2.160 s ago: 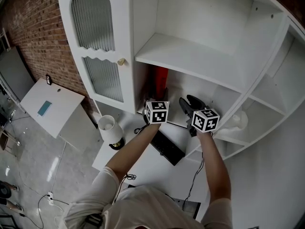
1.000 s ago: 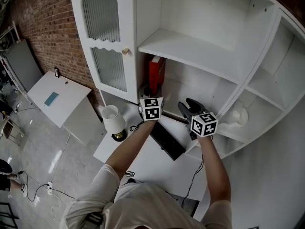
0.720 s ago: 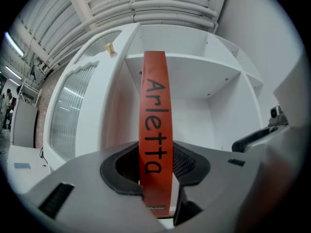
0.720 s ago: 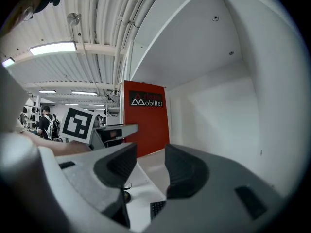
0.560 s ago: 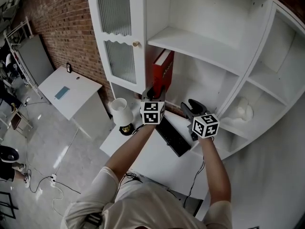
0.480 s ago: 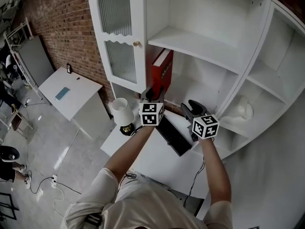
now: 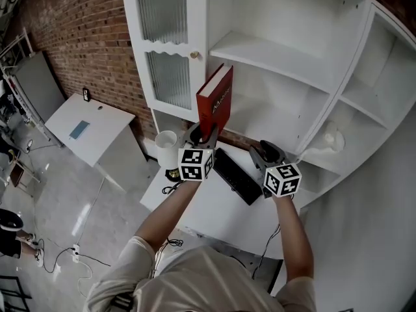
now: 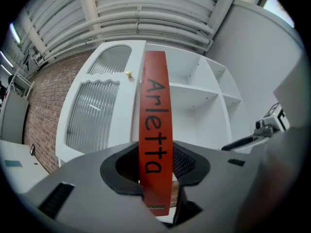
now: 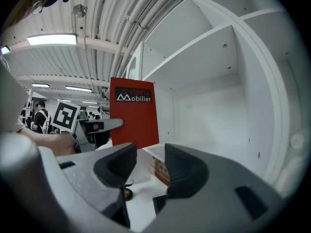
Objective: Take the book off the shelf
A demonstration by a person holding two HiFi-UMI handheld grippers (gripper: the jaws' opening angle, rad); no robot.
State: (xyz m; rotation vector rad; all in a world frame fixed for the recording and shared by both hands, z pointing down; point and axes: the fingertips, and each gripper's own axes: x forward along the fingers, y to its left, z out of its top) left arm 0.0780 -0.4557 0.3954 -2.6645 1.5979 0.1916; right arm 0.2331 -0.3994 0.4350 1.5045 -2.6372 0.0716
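Left gripper view, fingers [image 8: 192, 164] clamping red book [image 8: 154, 130] spine-on, right gripper view, its cover [image 9: 133, 116], fingers [image 9: 187, 171] parted

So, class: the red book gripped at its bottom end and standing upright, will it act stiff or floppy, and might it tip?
Probably stiff: the red book stands straight with no sag, suggesting a hard cover. Likely top-heavy: the left gripper pinches only its lower end, so it could pivot. Its smooth-looking spine might slip.
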